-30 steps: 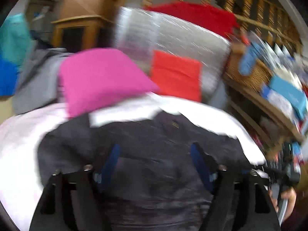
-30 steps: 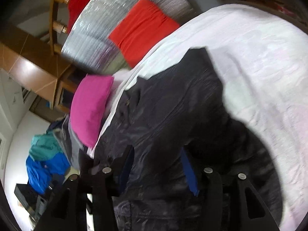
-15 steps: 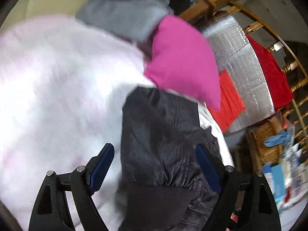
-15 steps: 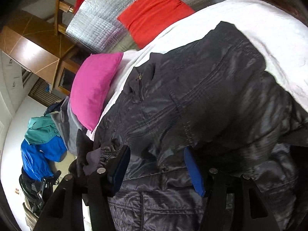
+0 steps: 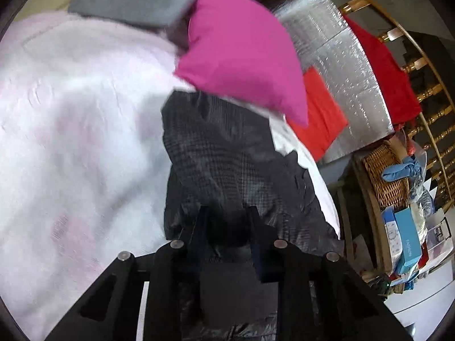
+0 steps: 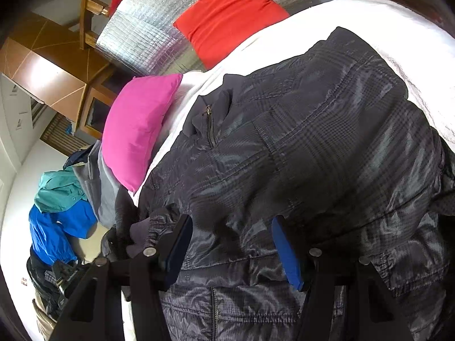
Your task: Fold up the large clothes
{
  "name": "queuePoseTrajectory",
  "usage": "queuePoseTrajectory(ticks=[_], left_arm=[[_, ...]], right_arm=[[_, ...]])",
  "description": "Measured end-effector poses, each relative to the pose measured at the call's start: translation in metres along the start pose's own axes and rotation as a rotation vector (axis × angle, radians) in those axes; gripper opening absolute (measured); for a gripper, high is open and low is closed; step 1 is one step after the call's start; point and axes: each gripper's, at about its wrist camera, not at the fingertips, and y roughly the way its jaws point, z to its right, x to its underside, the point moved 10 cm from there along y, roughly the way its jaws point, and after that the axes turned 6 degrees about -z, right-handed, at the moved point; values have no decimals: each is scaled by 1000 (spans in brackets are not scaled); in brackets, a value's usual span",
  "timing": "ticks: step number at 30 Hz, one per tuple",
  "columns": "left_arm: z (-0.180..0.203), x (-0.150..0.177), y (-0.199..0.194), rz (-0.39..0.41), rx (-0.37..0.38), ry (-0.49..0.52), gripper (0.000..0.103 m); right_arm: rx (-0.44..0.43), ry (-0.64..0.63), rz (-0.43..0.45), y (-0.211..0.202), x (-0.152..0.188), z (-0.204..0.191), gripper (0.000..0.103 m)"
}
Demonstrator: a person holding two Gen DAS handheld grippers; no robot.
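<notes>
Your left claw is closing on the dark checked shiny jacket's cuff, fabric between its jaws. Your right claw stays spread above the jacket's hem.

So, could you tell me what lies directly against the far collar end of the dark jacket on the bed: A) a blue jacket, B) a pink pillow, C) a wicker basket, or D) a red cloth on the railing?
B: the pink pillow lies on the white bedding right beside the zipped collar of the dark jacket, while the other items sit off the bed.
</notes>
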Motion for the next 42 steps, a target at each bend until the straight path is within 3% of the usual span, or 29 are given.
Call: queuePoseTrajectory(ticks=[5, 7, 9, 17, 23, 27, 30, 34, 35, 36, 37, 38, 41, 42], left_arm=[[11, 7, 16, -46, 54, -18, 26], [22, 9, 13, -22, 79, 0, 25], [34, 11, 11, -3, 88, 37, 18], [100, 23, 17, -4, 272, 110, 10], [173, 56, 37, -92, 428, 217, 6], [209, 88, 57, -186, 454, 327, 6], [227, 109, 73, -247, 375, 431, 6], [228, 92, 41, -163, 399, 480, 11], [222, 80, 26, -116, 402, 488, 20], [211, 60, 4, -33, 367, 490, 38], [202, 48, -6, 17, 329, 485, 50], [179, 24, -26, 120, 234, 467, 69], [115, -24, -67, 326, -7, 369, 74], [94, -34, -74, 348, -61, 322, 74]], right_arm=[[4, 0, 6, -4, 0, 2, 62], [9, 2, 11, -6, -1, 4, 62], [12, 4, 15, -7, -1, 7, 62], [1, -14, 8, -8, 1, 3, 62], [-3, 11, 18, -11, -2, 9, 62], [2, 25, 24, -16, -5, 18, 62], [1, 45, 34, -22, -8, 26, 66], [-16, 5, 31, -27, -8, 18, 66], [-22, -28, 24, -27, -6, 10, 66], [-26, -50, 19, -27, -5, 4, 66], [-32, -87, 7, -24, 0, -6, 66], [-39, -105, -2, -23, 3, -12, 66], [-132, -152, -77, -12, 22, -43, 66], [-171, -159, -103, -8, 30, -55, 69]])
